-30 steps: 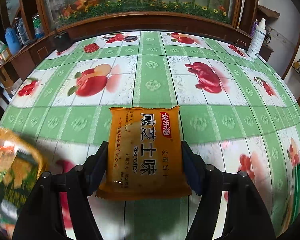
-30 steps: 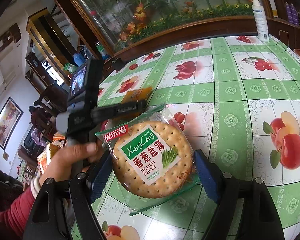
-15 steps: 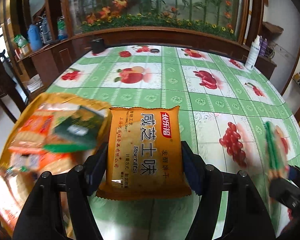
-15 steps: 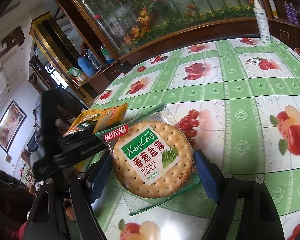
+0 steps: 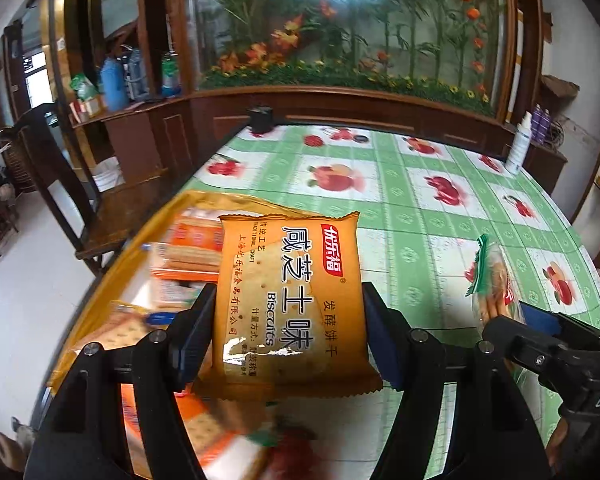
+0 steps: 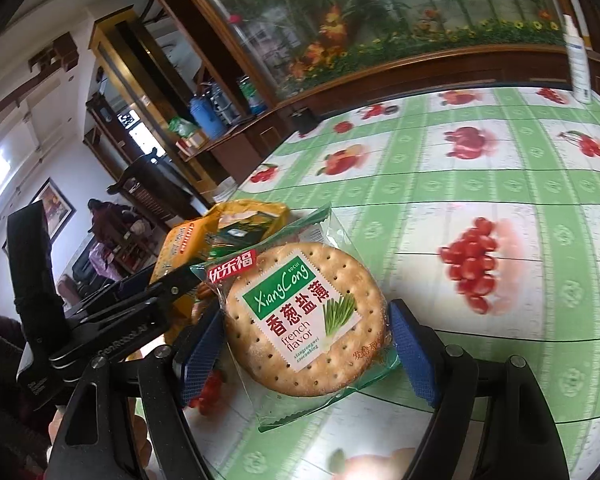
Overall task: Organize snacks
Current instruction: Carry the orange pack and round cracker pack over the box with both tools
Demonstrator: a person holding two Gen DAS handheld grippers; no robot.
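Note:
My left gripper (image 5: 286, 332) is shut on an orange biscuit packet (image 5: 290, 304) and holds it over an orange tray (image 5: 168, 216) of several snack packs at the table's left edge. My right gripper (image 6: 306, 346) is shut on a round green-wrapped cracker pack (image 6: 306, 318) and holds it above the table, just right of the tray. The right gripper with its pack also shows at the right of the left wrist view (image 5: 496, 284). The left gripper's body (image 6: 100, 328) shows at the left of the right wrist view, with the orange packet (image 6: 236, 220) edge-on.
The table has a green and white fruit-print cloth (image 5: 420, 200). A white spray bottle (image 5: 518, 142) stands at its far right and a small black box (image 5: 260, 118) at its far edge. A wooden chair (image 5: 72, 184) stands left of the table.
Both grippers have moved left with their packs still held. The left one now hangs over the snack tray, and the right one has come up beside it.

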